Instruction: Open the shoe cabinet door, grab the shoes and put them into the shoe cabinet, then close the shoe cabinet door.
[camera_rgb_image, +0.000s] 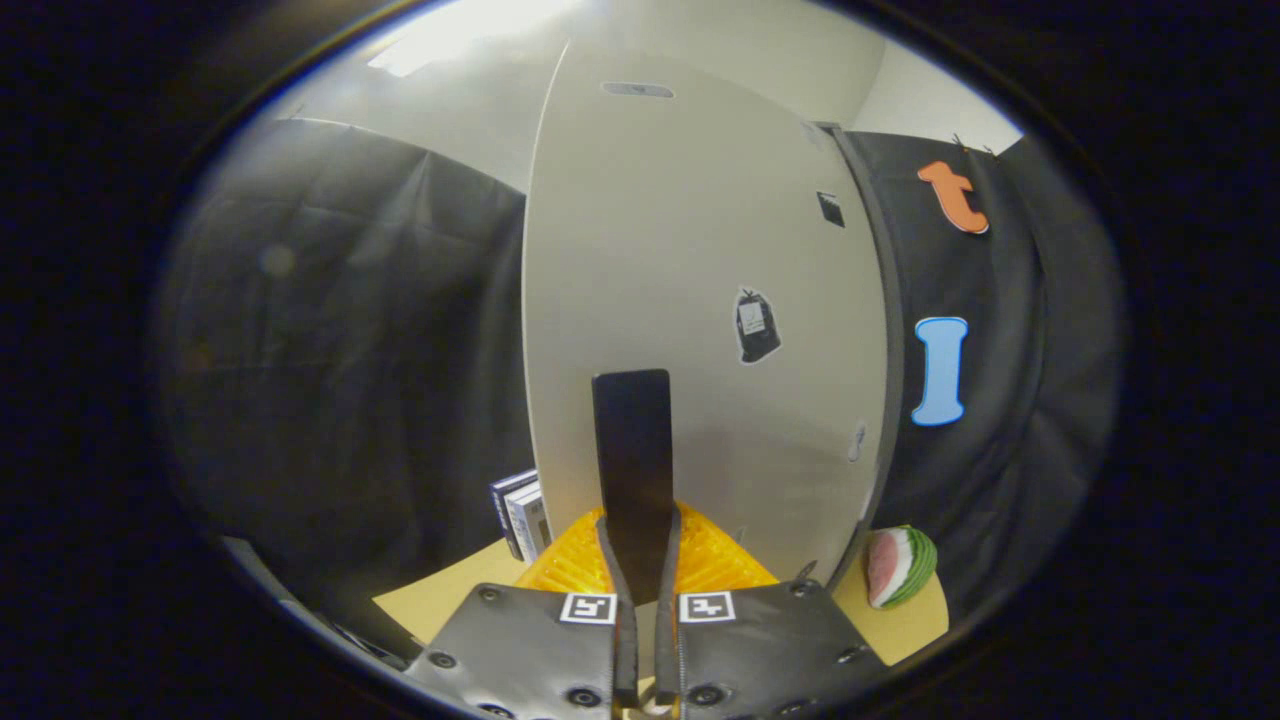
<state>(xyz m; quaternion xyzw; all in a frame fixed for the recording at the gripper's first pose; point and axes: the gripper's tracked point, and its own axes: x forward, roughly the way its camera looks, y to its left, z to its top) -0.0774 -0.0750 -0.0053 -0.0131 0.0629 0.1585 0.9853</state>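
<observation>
One pale, smooth shoe cabinet door (690, 300) rises just ahead of the claw (640, 560), whose fingers pinch its single flat dark handle (632, 450) (a narrow upright strip). One ribbed orange basket (710, 565) lies below; two books (522, 512) stand left, one watermelon-slice toy (898, 566) right on the table (440, 595).

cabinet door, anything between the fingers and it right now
Nothing visible stands between them. The fingers are closed on a dark flat handle that sits against the pale cabinet door. An orange basket lies lower, beside the fingers, not in the way.
</observation>
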